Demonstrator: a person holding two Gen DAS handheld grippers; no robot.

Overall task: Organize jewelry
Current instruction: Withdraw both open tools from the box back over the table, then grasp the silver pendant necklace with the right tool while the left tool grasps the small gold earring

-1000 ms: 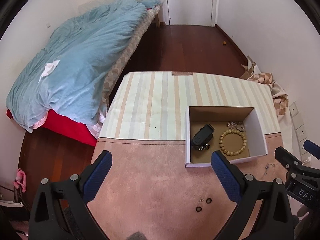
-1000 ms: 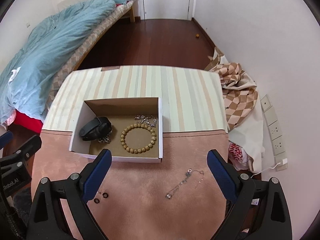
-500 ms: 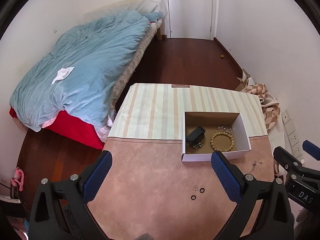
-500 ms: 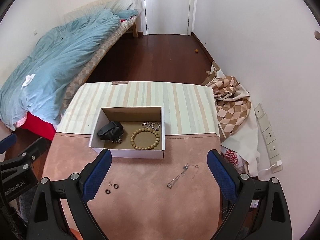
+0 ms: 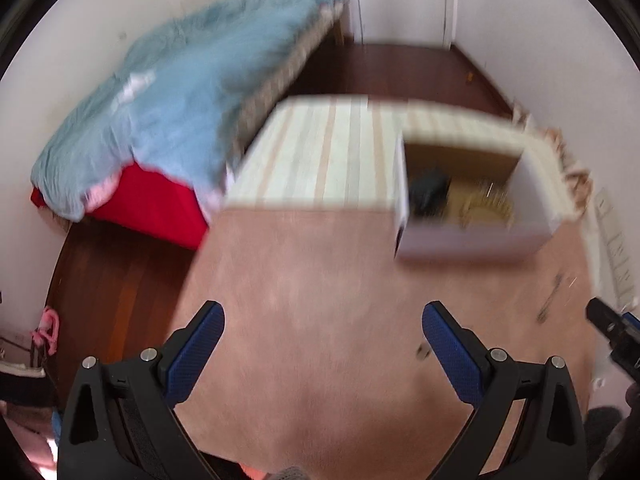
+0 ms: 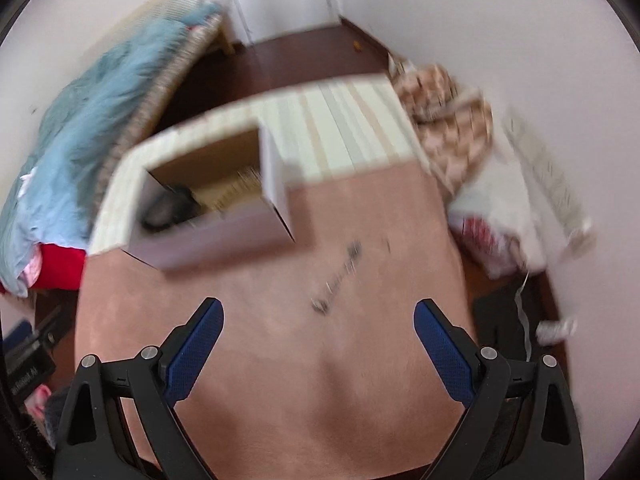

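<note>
Both views are motion-blurred. A white cardboard box (image 5: 472,236) stands on the pink table; inside are a black object (image 5: 428,192) and a wooden bead bracelet (image 5: 486,210). The box also shows in the right wrist view (image 6: 216,236). A thin silver chain (image 6: 338,280) lies on the pink cloth ahead of my right gripper (image 6: 318,344), which is open and empty. The chain shows faintly in the left wrist view (image 5: 550,298). My left gripper (image 5: 322,350) is open and empty, low over the cloth. A small dark item (image 5: 421,351) lies by its right finger.
A bed with a blue duvet (image 5: 168,108) and red sheet stands left of the table. The table's far half has a striped cloth (image 5: 320,152). Checked fabric (image 6: 448,120) and wall sockets (image 6: 548,176) are on the right. Dark wood floor lies beyond.
Both grippers have dropped toward the table and swung, blurring the views. The box and chain look larger and closer. The jaws stay open.
</note>
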